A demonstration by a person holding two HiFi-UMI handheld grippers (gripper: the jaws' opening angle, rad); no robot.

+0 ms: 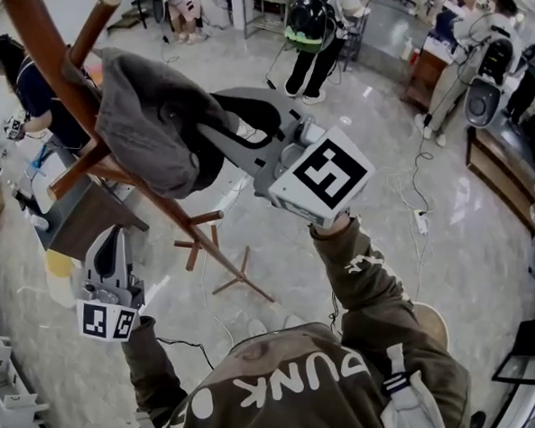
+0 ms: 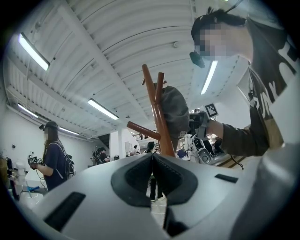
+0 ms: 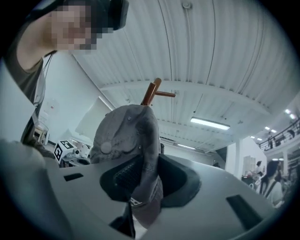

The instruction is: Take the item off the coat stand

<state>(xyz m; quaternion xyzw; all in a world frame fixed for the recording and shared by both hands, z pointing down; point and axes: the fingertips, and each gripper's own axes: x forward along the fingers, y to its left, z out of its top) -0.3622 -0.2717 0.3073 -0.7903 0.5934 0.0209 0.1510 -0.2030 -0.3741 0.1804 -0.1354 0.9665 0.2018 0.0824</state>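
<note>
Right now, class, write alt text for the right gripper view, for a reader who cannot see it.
Seen from below, the jaws of the right gripper are shut on the fabric of a grey cap that sits over a brown wooden coat stand. Behind them is a white ribbed ceiling with a strip light.

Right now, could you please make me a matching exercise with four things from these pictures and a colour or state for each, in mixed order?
1. cap
2. coat stand
3. left gripper
4. right gripper

a. jaws together, nothing between them
b. brown wood, pegs sticking out
c. closed on grey fabric
d. grey, draped over a peg

Pairs: 1-d; 2-b; 3-a; 4-c
</note>
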